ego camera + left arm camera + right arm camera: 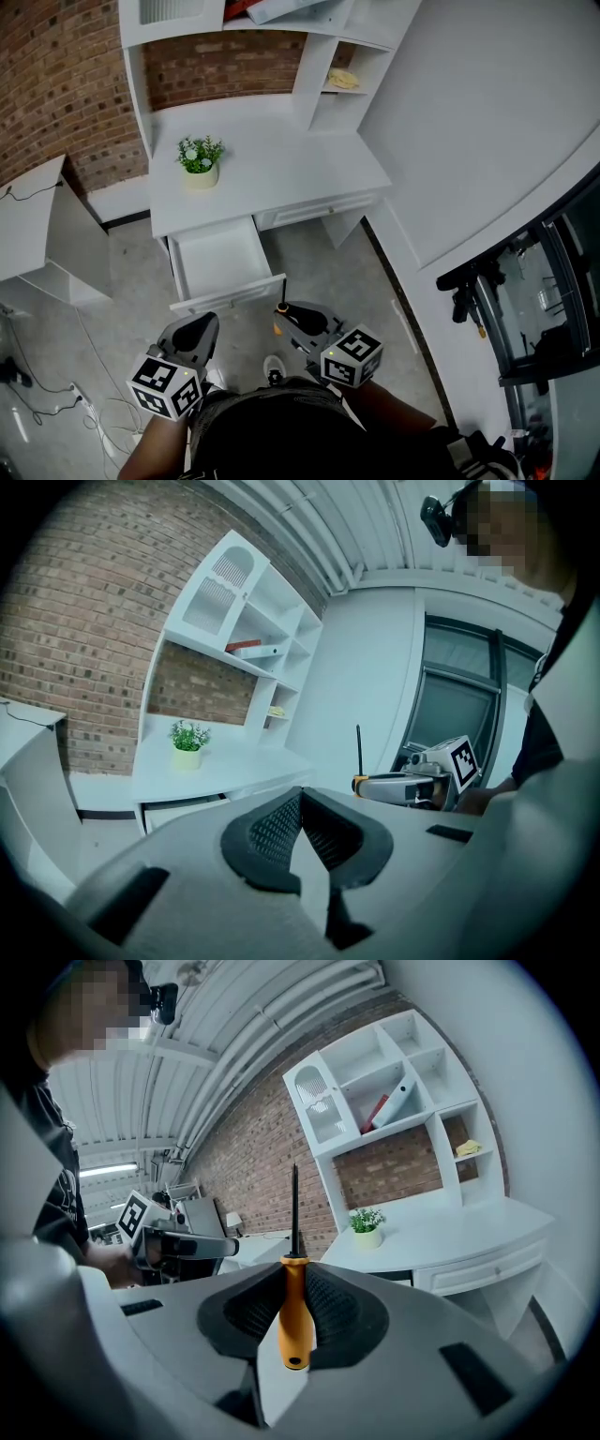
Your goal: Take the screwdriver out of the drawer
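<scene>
- The right gripper (293,1283) sits low in the centre of its own view, jaws clamped on the orange handle of the screwdriver (294,1326), whose black shaft points up.
- The left gripper (300,803) has its jaws pressed together.
- In the head view, both grippers are at bottom centre, just below the pulled-out drawer (228,296).
- A potted plant (200,161) stands on the white desk (281,173) above.

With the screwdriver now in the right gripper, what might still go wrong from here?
The right gripper pinches only the orange handle of the screwdriver, with the long shaft sticking out beyond the jaws, so it might pivot or slip. The drawer stands pulled out from the desk, empty; a step forward or the shaft could knock its front.
</scene>
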Tool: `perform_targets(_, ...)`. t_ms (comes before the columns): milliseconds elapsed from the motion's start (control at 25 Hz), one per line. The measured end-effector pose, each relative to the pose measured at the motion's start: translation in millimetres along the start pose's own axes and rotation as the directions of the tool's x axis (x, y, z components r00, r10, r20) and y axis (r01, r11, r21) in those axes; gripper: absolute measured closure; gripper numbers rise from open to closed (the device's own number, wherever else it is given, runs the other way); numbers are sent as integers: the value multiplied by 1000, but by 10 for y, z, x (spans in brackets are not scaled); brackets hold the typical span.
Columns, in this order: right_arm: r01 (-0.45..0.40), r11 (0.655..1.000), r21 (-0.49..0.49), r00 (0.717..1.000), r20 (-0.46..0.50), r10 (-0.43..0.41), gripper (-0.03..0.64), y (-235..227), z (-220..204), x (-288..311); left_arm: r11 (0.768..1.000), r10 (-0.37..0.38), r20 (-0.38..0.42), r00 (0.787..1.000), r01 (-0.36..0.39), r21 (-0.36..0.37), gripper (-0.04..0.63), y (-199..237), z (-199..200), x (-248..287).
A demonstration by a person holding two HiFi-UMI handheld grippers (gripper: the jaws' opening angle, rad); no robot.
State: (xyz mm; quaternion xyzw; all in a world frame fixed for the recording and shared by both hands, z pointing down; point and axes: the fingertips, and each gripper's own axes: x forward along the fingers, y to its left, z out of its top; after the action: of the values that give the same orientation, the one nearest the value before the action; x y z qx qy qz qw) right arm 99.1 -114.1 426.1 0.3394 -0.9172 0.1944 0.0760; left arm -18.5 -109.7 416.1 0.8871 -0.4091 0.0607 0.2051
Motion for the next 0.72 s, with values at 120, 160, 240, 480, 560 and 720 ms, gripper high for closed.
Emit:
perform_targets(120, -2, 1000, 0, 1000, -2, 2, 543, 12, -14, 0, 1000, -4, -4, 1000, 4, 2, 577, -13, -6, 12)
perform_targets(160, -3, 1000, -1, 1000, -3, 3, 543, 15, -16, 2, 1000, -5, -4, 1000, 5, 3, 577, -16, -6, 15)
perform_targets(240, -3, 1000, -2, 1000, -4, 3, 543, 20, -18, 11, 1000, -7, -4, 1000, 7, 5, 577, -14, -3, 16)
perform_targets(480, -5, 1000, 0, 1000, -2, 5, 543, 27, -25, 41, 1000, -4, -3, 1000, 4, 6, 577, 26, -6, -3)
perform_targets(560, -8, 1000, 4, 1000, 0, 8, 543, 31, -22, 53, 1000, -1, -5, 1000, 1, 5, 577, 43, -8, -13)
perform_targets(720, -10, 1000, 8, 1000, -1, 10, 543, 33, -15, 55, 1000, 2, -6, 1000, -2, 4, 577, 48, -5, -18)
